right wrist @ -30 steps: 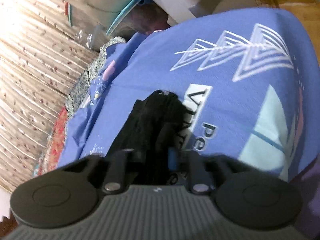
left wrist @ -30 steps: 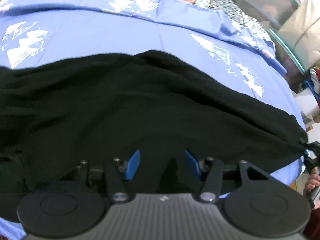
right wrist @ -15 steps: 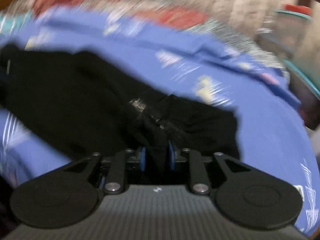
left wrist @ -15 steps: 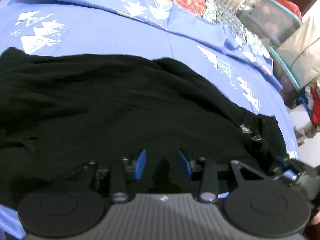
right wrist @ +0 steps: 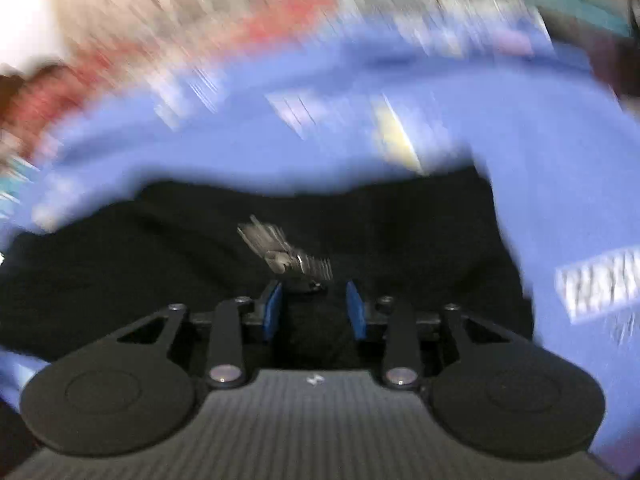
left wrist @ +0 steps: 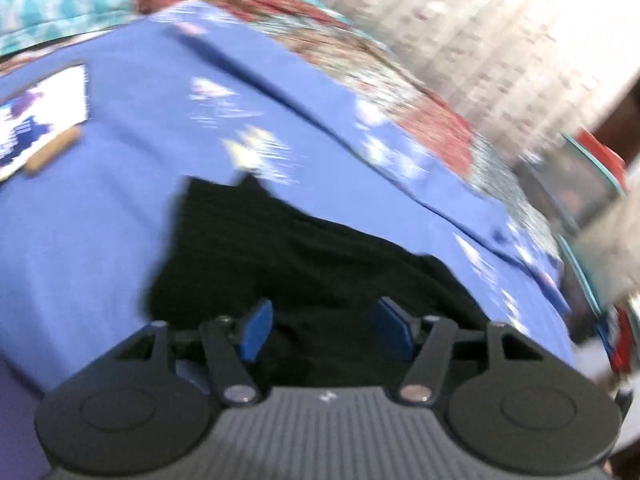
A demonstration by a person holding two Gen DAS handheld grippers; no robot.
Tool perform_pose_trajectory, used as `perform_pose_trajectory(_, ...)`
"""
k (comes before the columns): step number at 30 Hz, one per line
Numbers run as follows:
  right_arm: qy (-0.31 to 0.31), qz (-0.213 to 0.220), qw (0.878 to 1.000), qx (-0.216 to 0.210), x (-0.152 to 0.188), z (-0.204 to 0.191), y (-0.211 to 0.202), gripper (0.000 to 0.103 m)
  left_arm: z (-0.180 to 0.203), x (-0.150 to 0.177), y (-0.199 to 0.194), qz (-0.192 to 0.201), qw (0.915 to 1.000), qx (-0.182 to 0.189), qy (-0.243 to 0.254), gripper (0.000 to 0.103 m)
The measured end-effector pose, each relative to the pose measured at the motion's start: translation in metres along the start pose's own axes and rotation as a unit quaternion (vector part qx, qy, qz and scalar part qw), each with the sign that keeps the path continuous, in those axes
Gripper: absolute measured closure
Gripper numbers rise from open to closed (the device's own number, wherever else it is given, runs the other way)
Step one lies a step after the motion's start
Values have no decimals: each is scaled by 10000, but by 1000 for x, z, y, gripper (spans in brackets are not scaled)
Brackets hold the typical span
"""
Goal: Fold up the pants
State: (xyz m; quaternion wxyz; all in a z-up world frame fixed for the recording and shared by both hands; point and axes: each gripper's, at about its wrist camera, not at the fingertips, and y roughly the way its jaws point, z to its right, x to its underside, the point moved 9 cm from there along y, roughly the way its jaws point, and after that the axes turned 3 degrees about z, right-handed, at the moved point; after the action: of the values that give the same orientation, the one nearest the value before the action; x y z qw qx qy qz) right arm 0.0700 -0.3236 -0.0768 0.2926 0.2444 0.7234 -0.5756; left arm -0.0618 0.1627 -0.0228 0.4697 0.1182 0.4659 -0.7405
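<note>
The black pants point(left wrist: 304, 248) lie in a shortened heap on the blue printed sheet point(left wrist: 100, 208). My left gripper point(left wrist: 325, 332) hovers over their near edge. Its jaws are opening, and the blue pads point(left wrist: 256, 330) stand wide apart with cloth lying below them, not pinched. In the blurred right wrist view the pants point(right wrist: 160, 248) fill the middle, with a metal zipper point(right wrist: 286, 254) just ahead of my right gripper point(right wrist: 315, 312). The right gripper's pads point(right wrist: 274, 312) stand apart, and dark cloth lies loosely between them.
A red patterned quilt point(left wrist: 432, 128) and a pale curtain point(left wrist: 500, 40) lie beyond the sheet. Storage bins point(left wrist: 592, 184) stand at the right, past the bed's edge. A white printed panel point(left wrist: 44, 112) marks the sheet's left side.
Both grippers swept sideways across the bed and rolled. The long spread of pants now lies as a shorter heap. Left jaws widened; right pads, earlier pinched on cloth, have parted.
</note>
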Motion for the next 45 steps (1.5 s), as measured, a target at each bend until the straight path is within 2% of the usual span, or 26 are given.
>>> perform_pose_trajectory(2, -192, 209, 9994, 187, -6, -11, -7, 65, -22, -5, -4, 47, 9994, -216, -251, 39)
perform_pose_trajectory(4, -250, 739, 9966, 247, -22, -24, -29, 65, -40, -7, -6, 95, 9984, -278, -488, 27)
perform_pose_trajectory(6, -141, 1165, 9931, -11, -37, -39, -47, 65, -53, -9, 0, 52, 9970, -278, -715, 20)
perform_pose_trajectory(8, -85, 1188, 9922, -373, -47, -58, -50, 65, -60, -6, 10, -25, 9953, -212, -940, 20)
perform_pose_trajectory(11, -58, 854, 9908, -1053, -48, -102, -41, 66, -66, -5, 34, -186, 9929, -56, -1172, 13)
perform_pose_trajectory(13, 73, 440, 9863, -1591, -43, -137, -24, 75, -68, -3, 48, -256, 9917, 12, -1262, 8)
perform_pose_trajectory(17, 316, -537, 9675, -2451, -21, -215, 16, 83, -72, 3, 61, -255, 9895, 116, -1420, 8)
perform_pose_trajectory(18, 290, -746, 9626, -2589, -13, -238, 19, 84, -71, 2, 64, -234, 9898, 120, -1397, 14)
perform_pose_trajectory(19, 249, -913, 9590, -2670, -12, -255, 28, 84, -70, 2, 64, -225, 9905, 106, -1355, 30)
perform_pose_trajectory(20, 197, -1082, 9554, -2742, -10, -272, 37, 84, -71, 3, 63, -236, 9911, 95, -1307, 40)
perform_pose_trajectory(21, 159, -1260, 9511, -2817, -7, -291, 46, 84, -71, 3, 64, -257, 9913, 111, -1286, 59)
perform_pose_trajectory(22, 167, -1420, 9469, -2881, -5, -305, 54, 84, -71, 4, 65, -271, 9911, 154, -1298, 66)
perform_pose_trajectory(25, 418, -1964, 9343, -2945, 8, -341, 83, 84, -67, 2, 61, -168, 9929, 137, -1169, 71)
perform_pose_trajectory(27, 640, -2364, 9250, -2906, 21, -357, 101, 86, -52, -1, 52, -21, 9963, 159, -849, 72)
perform_pose_trajectory(28, 728, -2393, 9243, -2883, 24, -361, 107, 89, -41, -2, 48, 46, 9978, 181, -637, 72)
perform_pose_trajectory(30, 840, -2423, 9206, -2944, 20, -361, 104, 89, -11, -4, 44, 160, 9997, 168, 2, 72)
perform_pose_trajectory(32, 1027, -2427, 9164, -3013, 14, -351, 96, 88, 21, -2, 46, 213, 9975, 208, 639, 72)
perform_pose_trajectory(33, 1197, -2304, 9170, -3027, 9, -338, 92, 83, 36, 0, 48, 216, 9954, 253, 898, 72)
perform_pose_trajectory(34, 1393, -2126, 9176, -3058, 1, -327, 89, 83, 54, 3, 50, 212, 9922, 295, 1196, 72)
perform_pose_trajectory(36, 1856, -1737, 9165, -3089, -15, -289, 80, 83, 89, 13, 59, 168, 9822, 363, 1833, 72)
perform_pose_trajectory(38, 2317, -1472, 9159, -2929, -24, -247, 74, 83, 123, 33, 71, 21, 9693, 484, 2409, 68)
perform_pose_trajectory(39, 2491, -1364, 9153, -2856, -27, -226, 71, 83, 139, 46, 78, -113, 9627, 549, 2646, 60)
perform_pose_trajectory(40, 2630, -1277, 9147, -2790, -28, -211, 68, 81, 152, 60, 86, -291, 9544, 614, 2907, 47)
perform_pose_trajectory(41, 2765, -1206, 9134, -2733, -28, -196, 65, 78, 162, 75, 93, -422, 9454, 670, 3160, 43)
perform_pose_trajectory(43, 3044, -1076, 9094, -2620, -24, -171, 61, 61, 173, 101, 100, -736, 9293, 725, 3546, 41)
perform_pose_trajectory(45, 3266, -976, 9040, -2581, -21, -155, 58, 56, 181, 109, 90, -604, 9170, 744, 3873, 35)
